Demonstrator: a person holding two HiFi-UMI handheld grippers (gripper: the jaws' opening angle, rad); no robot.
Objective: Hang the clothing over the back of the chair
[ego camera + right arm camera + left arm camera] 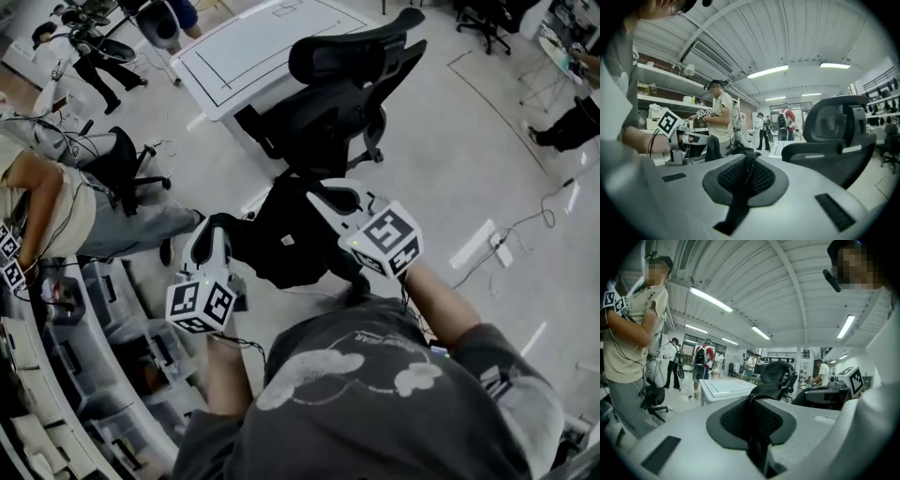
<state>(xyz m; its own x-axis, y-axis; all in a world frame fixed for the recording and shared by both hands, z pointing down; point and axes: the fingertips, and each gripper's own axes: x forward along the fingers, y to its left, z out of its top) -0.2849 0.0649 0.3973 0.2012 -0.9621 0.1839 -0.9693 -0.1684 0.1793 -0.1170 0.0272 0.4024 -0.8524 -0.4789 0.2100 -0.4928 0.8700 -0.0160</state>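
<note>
Two grippers grip the clothing (281,258): left gripper (214,236) & right gripper (330,195) each pinched shut on a fold, garment slung btwn them, off the floor. The chair (337,122) stands straight ahead beyond it, backrest approx parallel to the garment's span; right gripper looks nearer.

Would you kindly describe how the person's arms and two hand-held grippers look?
The left hand-held gripper and the right hand-held gripper each have a white shell with dark mesh-textured pads and carry a white cube printed with black square markers. A thin black cable runs from the left one. The person wears a grey short-sleeved T-shirt with a pale cloud print.
</note>
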